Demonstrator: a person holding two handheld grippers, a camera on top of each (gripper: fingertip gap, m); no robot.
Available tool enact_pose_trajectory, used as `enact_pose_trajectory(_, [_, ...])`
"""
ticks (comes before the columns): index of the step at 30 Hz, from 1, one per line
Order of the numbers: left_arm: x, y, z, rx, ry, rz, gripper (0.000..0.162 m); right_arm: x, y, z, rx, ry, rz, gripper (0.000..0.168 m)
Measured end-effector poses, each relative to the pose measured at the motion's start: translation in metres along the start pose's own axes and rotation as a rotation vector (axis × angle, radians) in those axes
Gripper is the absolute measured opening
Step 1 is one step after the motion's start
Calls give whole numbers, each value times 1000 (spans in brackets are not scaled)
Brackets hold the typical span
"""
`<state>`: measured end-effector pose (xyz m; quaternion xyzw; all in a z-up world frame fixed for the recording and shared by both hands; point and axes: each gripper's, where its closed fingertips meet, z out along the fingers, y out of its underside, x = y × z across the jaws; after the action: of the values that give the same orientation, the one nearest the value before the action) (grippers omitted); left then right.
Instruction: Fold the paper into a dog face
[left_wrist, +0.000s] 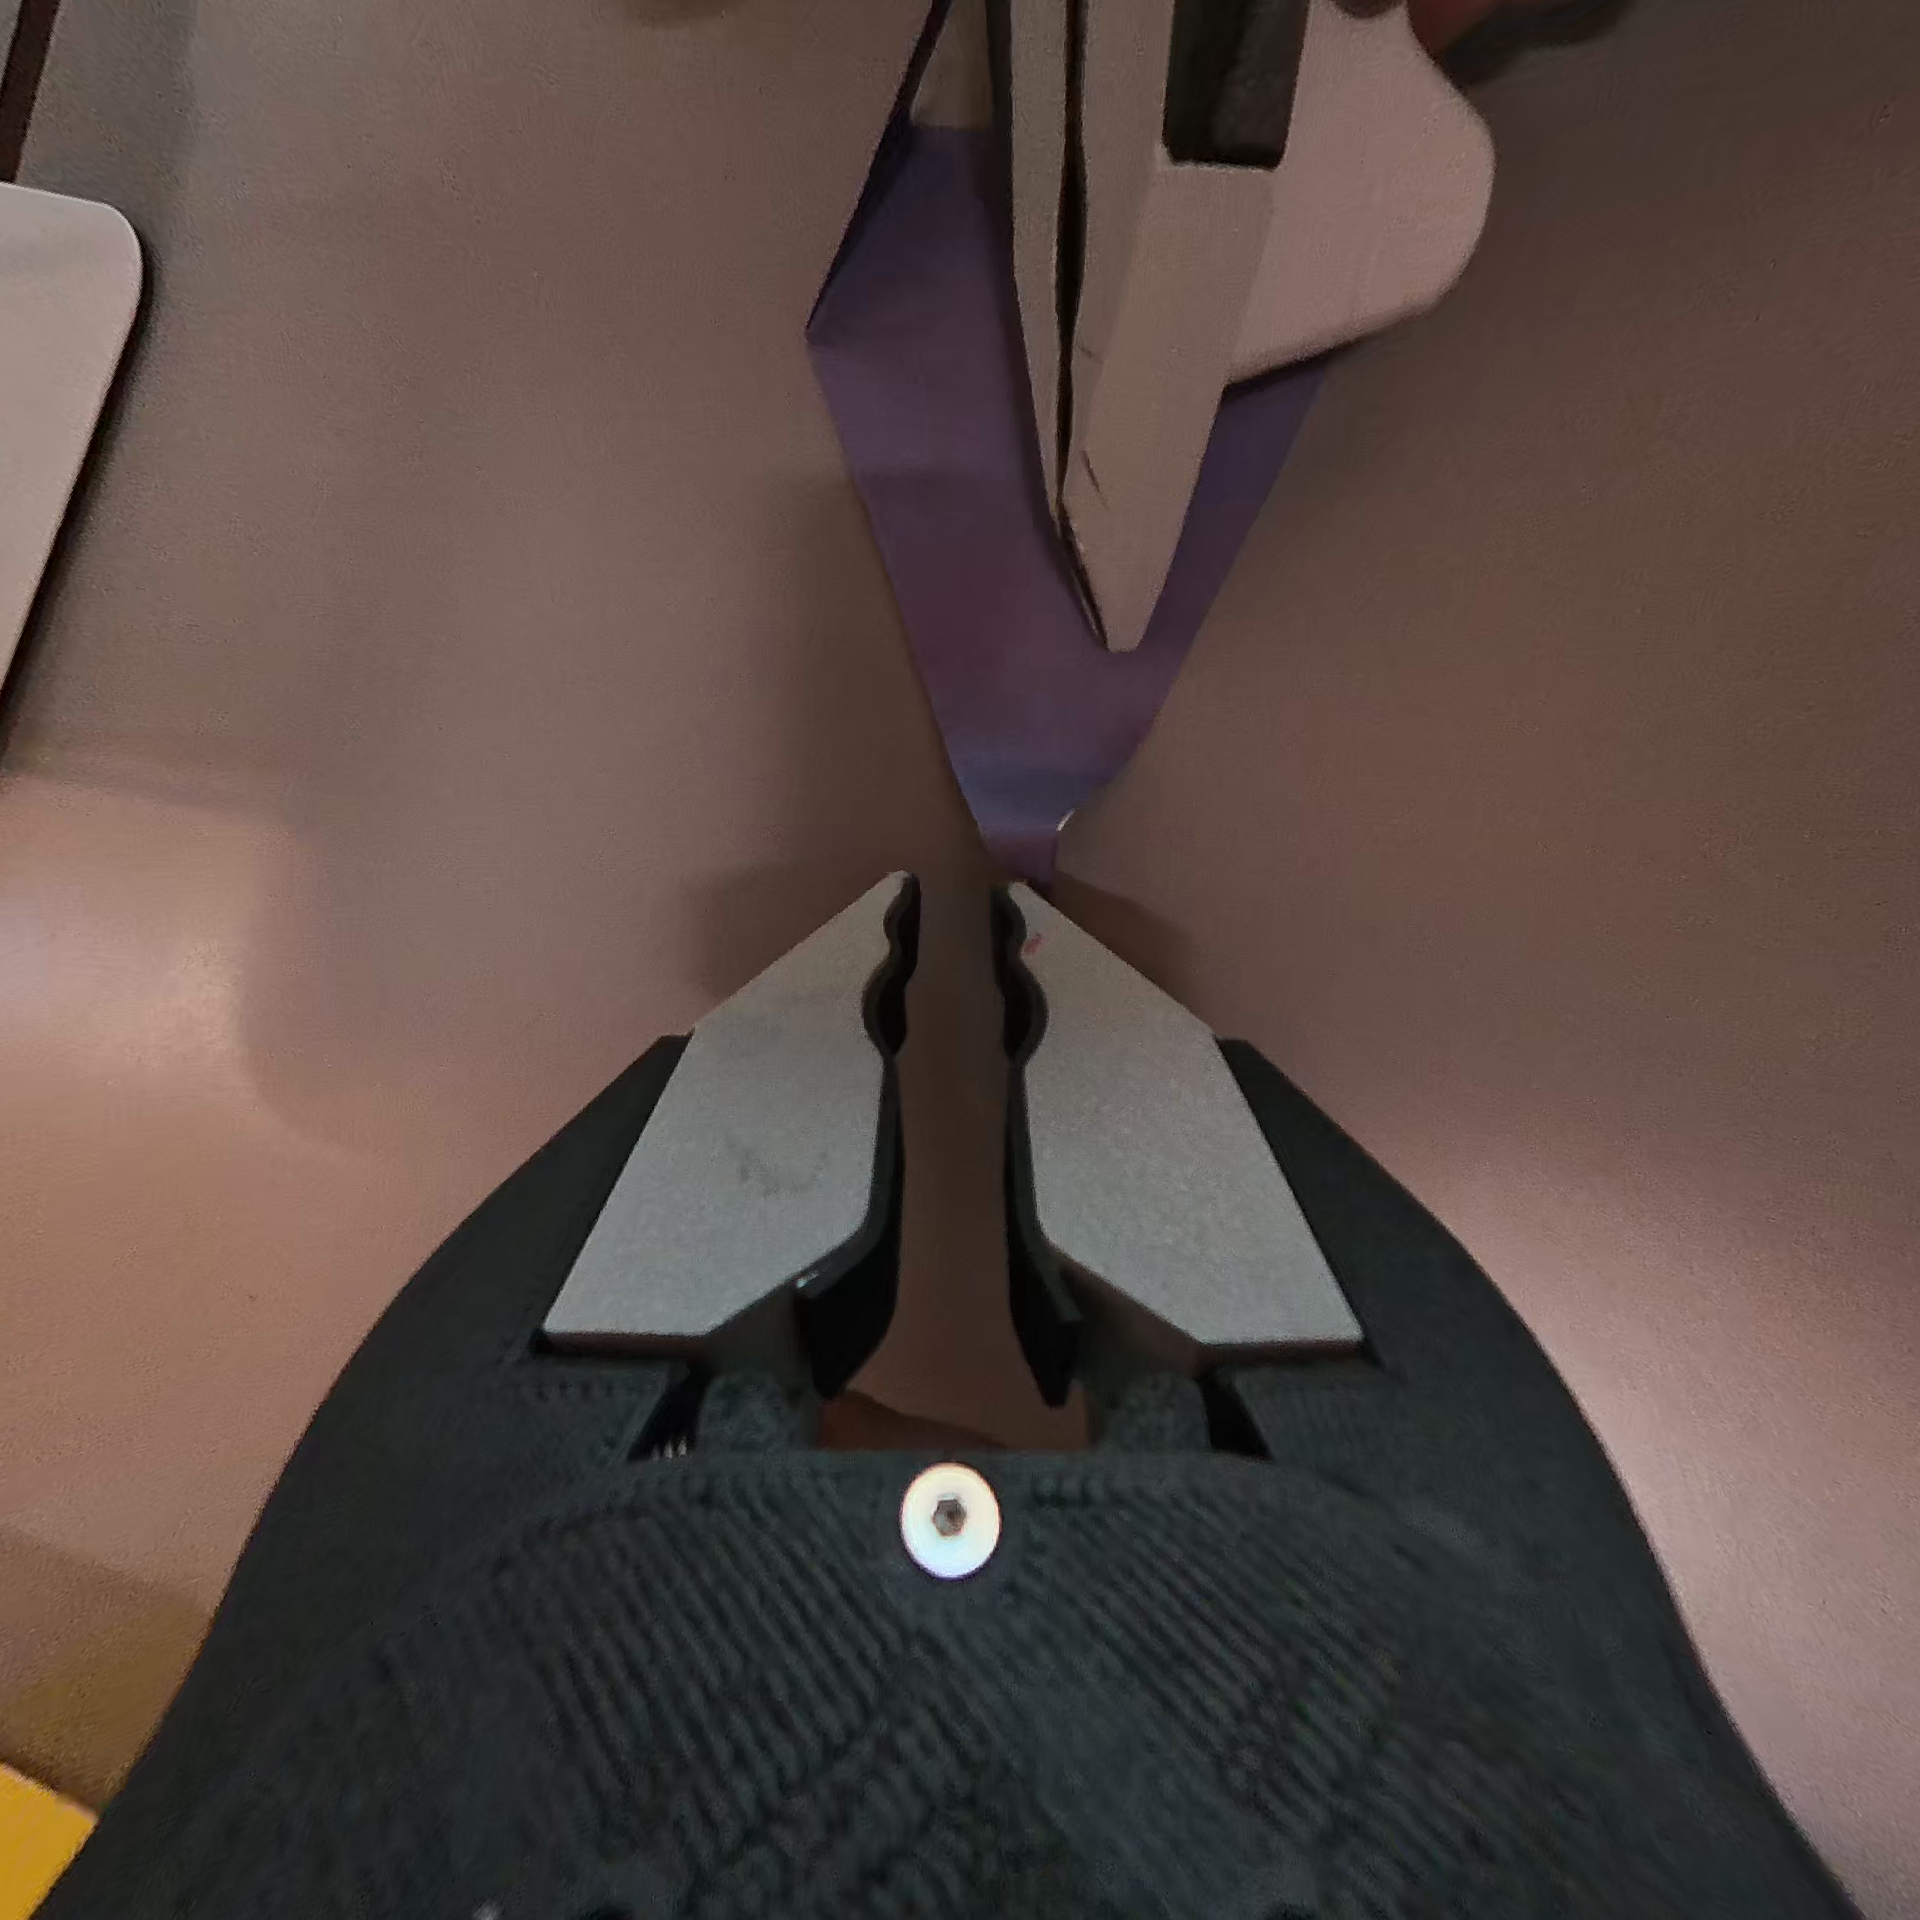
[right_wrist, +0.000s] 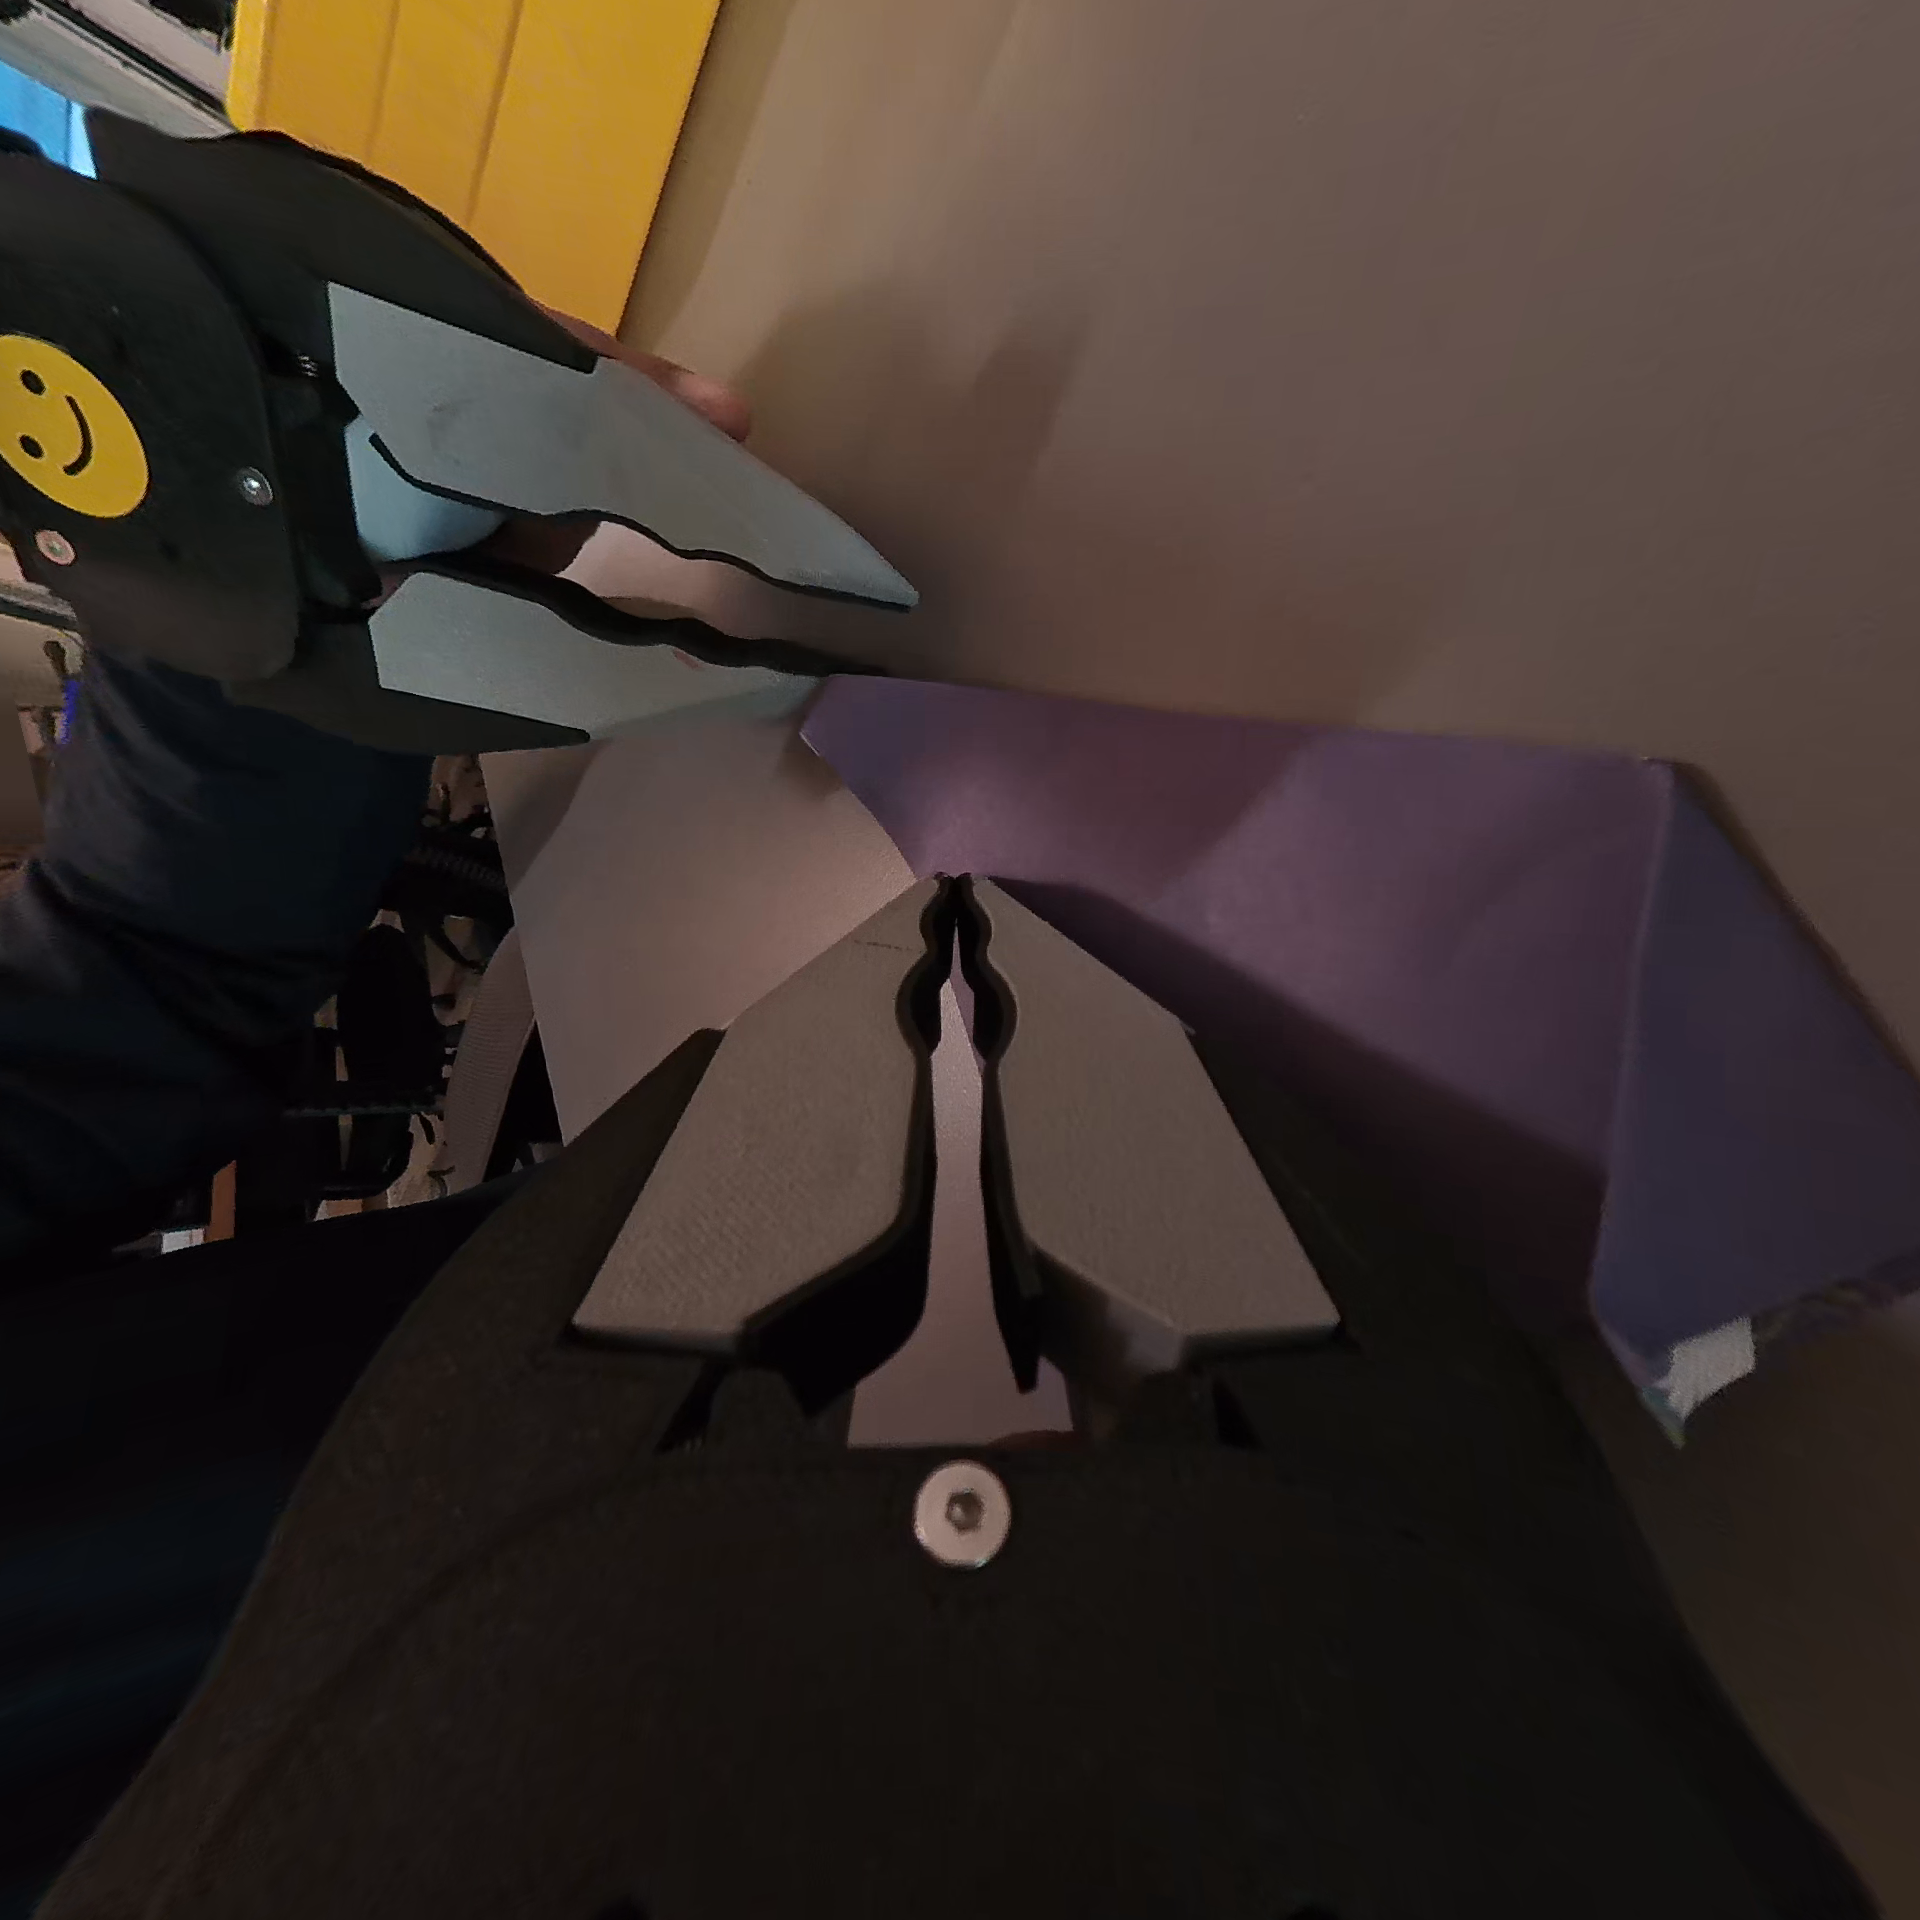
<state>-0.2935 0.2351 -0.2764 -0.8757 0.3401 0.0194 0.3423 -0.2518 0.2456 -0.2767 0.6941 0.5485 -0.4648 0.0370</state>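
Note:
The paper (right_wrist: 1351, 935) is purple on one side and white on the other, creased and partly lifted off the table. My right gripper (right_wrist: 954, 883) is shut on one edge of it; a pale face of the sheet shows left of the fingertips. In the left wrist view the right gripper (left_wrist: 1101, 613) comes down from the top over the purple paper (left_wrist: 935, 416). My left gripper (left_wrist: 958, 888) is open by a narrow gap and empty, just short of the paper's near corner. In the right wrist view the left gripper (right_wrist: 868, 639) has its lower finger by that corner.
The table (left_wrist: 416, 727) is a plain beige surface. A pale grey rounded slab (left_wrist: 52, 416) lies at the left. A yellow object (right_wrist: 468, 135) stands beyond the left gripper. A person's dark sleeve (right_wrist: 156, 883) is behind the left gripper. Across from one pair of fingers to the other is roughly 5 cm.

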Motion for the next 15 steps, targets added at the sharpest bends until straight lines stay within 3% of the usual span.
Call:
enact_pose_trajectory(7, [-2,-34,-4,169,42,-69,10,0,0,0,2,-14,11,0])
enact_pose_trajectory(15, [4,-31,13,158,64,-88,7,0,0,0,2,-21,16,0])
